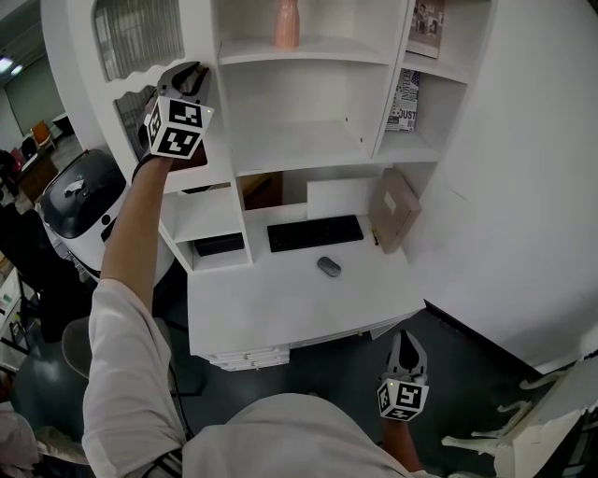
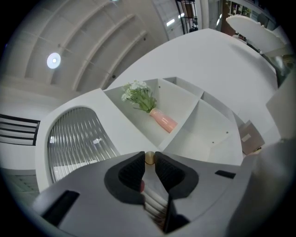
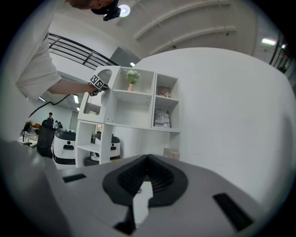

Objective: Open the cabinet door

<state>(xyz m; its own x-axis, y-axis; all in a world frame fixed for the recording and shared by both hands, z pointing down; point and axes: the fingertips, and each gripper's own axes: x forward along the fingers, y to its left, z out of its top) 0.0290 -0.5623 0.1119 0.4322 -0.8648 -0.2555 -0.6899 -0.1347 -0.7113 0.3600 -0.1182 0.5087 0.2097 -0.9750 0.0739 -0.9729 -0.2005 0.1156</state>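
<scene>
The white cabinet has a door of ribbed glass [image 1: 138,37] at its upper left, seen close up as an arched ribbed panel [image 2: 78,139] in the left gripper view. My left gripper [image 1: 192,77] is raised to the door's right edge. Its jaws [image 2: 149,163] are closed on a small brass knob [image 2: 150,156], which sits between the fingertips with both pads against it. My right gripper [image 1: 407,347] hangs low in front of the desk, away from the cabinet. It [image 3: 148,159] is shut with nothing between its pads.
A pink vase [image 1: 286,23] stands on the top shelf beside the door. On the desk [image 1: 280,303] lie a keyboard [image 1: 315,232], a mouse [image 1: 328,266] and a cardboard box [image 1: 394,209]. A black-topped machine [image 1: 79,196] stands at the left, a white chair [image 1: 547,420] at the lower right.
</scene>
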